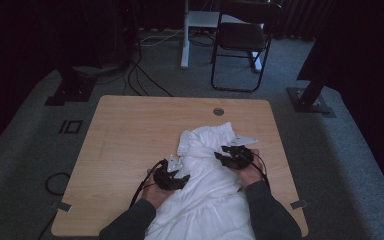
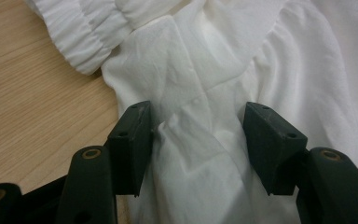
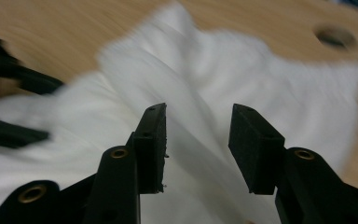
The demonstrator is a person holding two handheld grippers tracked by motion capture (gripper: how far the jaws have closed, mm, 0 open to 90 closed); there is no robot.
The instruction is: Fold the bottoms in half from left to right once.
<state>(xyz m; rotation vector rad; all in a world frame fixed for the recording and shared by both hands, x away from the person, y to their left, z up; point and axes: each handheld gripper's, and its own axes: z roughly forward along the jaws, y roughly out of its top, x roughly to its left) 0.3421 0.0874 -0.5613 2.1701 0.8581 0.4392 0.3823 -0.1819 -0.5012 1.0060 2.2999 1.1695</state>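
A white garment (image 1: pixel 205 185) lies crumpled on the near half of a wooden desk (image 1: pixel 130 130), its gathered waistband (image 2: pixel 86 35) toward the far edge; at its left side the left claw (image 1: pixel 176 172) stands spread, a raised fold of the cloth between its jaws, the pads not pressing on it. At the garment's right side the right claw (image 1: pixel 228 152) is spread too, hovering above the blurred fabric and pinching nothing; a round cable hole (image 1: pixel 218 111) sits beyond, near the desk's far edge.
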